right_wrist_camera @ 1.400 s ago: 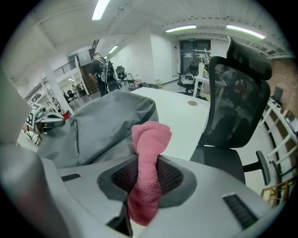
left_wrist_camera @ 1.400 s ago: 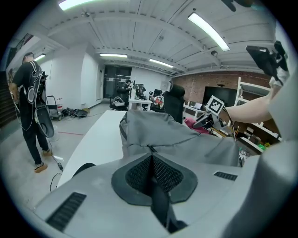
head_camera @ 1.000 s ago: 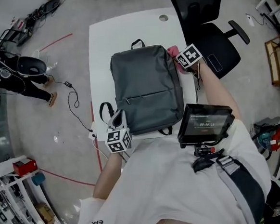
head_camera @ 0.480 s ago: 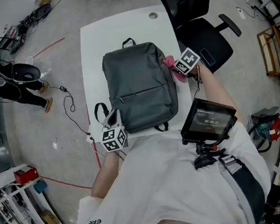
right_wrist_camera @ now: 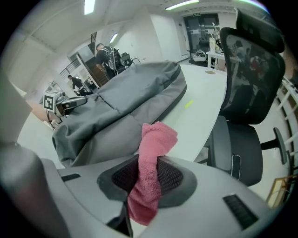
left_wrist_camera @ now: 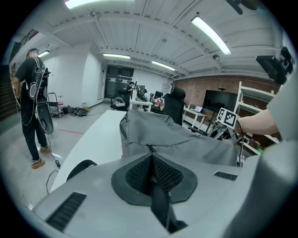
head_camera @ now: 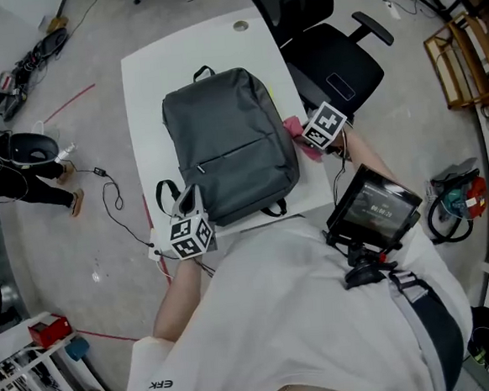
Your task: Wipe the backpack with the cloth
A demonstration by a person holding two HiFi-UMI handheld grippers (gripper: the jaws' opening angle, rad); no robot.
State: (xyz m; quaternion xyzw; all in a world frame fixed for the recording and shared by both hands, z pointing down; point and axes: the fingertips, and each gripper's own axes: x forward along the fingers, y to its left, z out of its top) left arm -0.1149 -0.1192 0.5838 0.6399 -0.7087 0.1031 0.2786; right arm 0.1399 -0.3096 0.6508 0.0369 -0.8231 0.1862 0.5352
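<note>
- Currently gripping the pink cloth (right_wrist_camera: 153, 139) in the right gripper (head_camera: 300, 135): jaws clamped on its middle, tuft poking out front, tail hanging back.
- Hovers just beside the right edge of the backpack (head_camera: 228, 145); can't tell whether touching.
- Backpack flat on the white tabletop (head_camera: 144, 97), front panel up, handle end away from the person.
- Left gripper (head_camera: 192, 196) at the near-left corner, jaws pinched together on what looks like a dark strap (left_wrist_camera: 160, 204). Probably backpack webbing, can't confirm.
- No wiped patch visible, so no read on progress. Looks like start of a stroke.
- Cloth: soft, light, floppy. Mid-fold grip fine, but need the tuft pressed flat on the fabric or end up rubbing with the jaws.
- Backpack: soft grey shell, saggy, likely light. Expect sliding or bunching under a sideways stroke, so anchor by strap or corner with the left.
- Better to stroke away from the anchored corner and go easy over the zip (head_camera: 233, 153) to avoid snagging.
- Office chair (head_camera: 335, 65) close on the right.
</note>
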